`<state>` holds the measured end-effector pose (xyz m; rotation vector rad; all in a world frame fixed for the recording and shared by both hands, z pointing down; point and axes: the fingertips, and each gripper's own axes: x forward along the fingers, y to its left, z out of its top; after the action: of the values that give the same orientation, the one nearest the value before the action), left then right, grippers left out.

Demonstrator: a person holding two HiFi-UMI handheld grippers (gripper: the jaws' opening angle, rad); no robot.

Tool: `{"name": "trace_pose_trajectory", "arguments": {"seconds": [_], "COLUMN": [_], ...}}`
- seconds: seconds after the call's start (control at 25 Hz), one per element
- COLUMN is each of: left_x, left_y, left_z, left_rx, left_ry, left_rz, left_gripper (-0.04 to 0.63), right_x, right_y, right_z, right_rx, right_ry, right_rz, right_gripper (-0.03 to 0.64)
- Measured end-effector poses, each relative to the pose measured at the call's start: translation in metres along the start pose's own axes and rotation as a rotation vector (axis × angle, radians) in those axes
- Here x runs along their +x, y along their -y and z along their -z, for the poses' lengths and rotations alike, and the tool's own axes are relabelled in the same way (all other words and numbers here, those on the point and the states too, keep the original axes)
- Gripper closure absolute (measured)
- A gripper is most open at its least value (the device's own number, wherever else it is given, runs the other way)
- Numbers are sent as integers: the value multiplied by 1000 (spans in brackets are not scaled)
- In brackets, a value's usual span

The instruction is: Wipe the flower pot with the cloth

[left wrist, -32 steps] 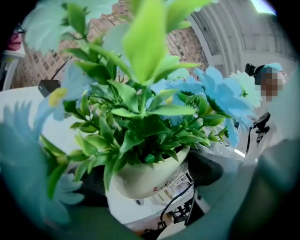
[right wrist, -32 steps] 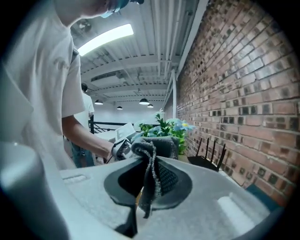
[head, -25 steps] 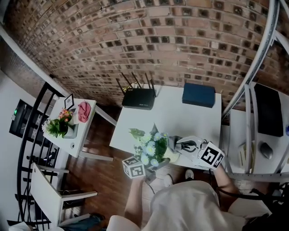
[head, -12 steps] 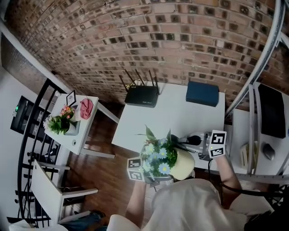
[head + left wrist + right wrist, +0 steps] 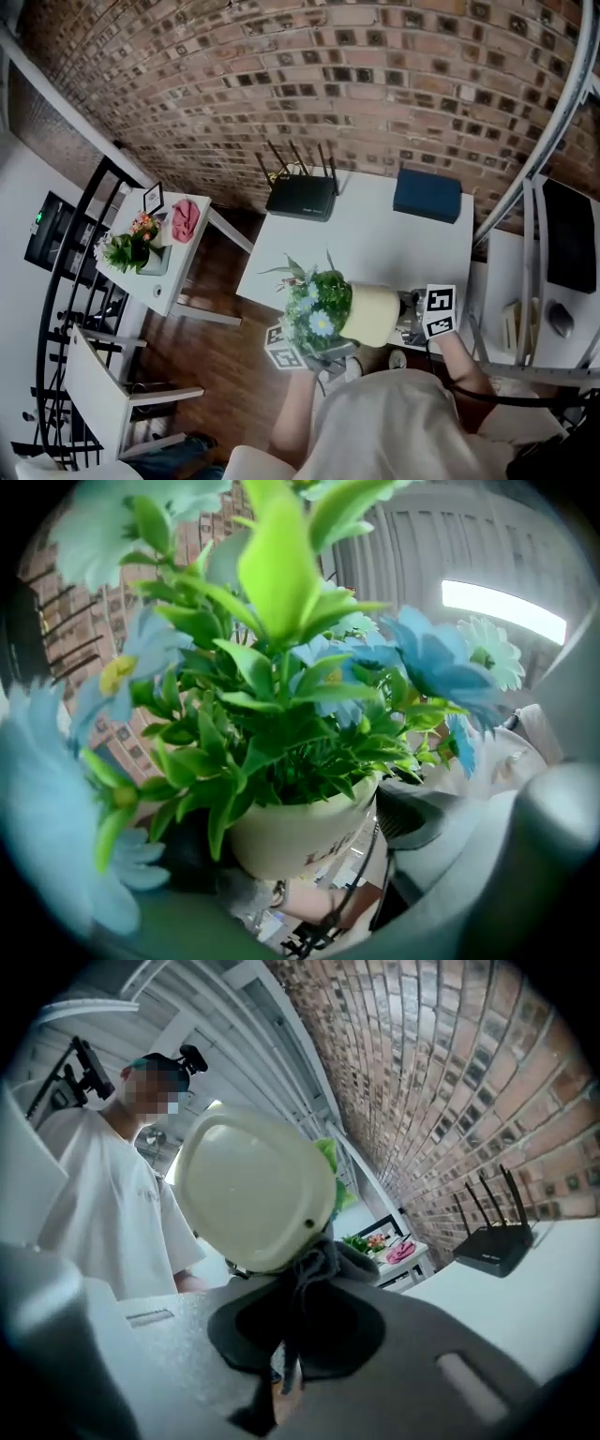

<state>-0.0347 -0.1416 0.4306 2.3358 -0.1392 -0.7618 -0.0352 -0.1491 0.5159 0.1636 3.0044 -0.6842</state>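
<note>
The cream flower pot (image 5: pixel 371 315), full of green leaves and blue flowers (image 5: pixel 313 305), hangs above the table's near edge, tipped on its side with its base toward the right. My left gripper (image 5: pixel 323 352) is shut on it from below; in the left gripper view the pot (image 5: pixel 298 832) fills the space between the jaws. My right gripper (image 5: pixel 411 321) is shut on a grey cloth (image 5: pixel 317 1262). The cloth touches the lower rim of the pot's round base (image 5: pixel 251 1188). In the head view the cloth is hidden behind the pot.
On the white table (image 5: pixel 375 246) a black router (image 5: pixel 302 199) and a dark blue box (image 5: pixel 427 195) stand at the far edge by the brick wall. At the left a small side table (image 5: pixel 164 281) carries another plant and a pink cloth. A desk with a mouse (image 5: pixel 560 319) is at the right.
The left gripper has raised the pot and tipped it from upright onto its side. The right gripper with the cloth has swung round to the pot's base.
</note>
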Motion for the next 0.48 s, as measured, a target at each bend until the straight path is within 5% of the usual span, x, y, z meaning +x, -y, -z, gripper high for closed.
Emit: {"name": "trace_pose_trajectory", "arguments": {"seconds": [0.32, 0.48], "left_x": [-10, -39], "left_y": [-36, -70], "left_z": [-29, -27], "left_rx": [26, 70], "left_ry": [148, 126], "left_rz": [-201, -365], "left_gripper": [38, 40], "right_x": [23, 26], "right_y": [-16, -35], "right_z": [-3, -17], "right_rx": [-58, -151], "right_ry": [16, 7], "right_rz": [35, 34], "right_gripper": [615, 615]}}
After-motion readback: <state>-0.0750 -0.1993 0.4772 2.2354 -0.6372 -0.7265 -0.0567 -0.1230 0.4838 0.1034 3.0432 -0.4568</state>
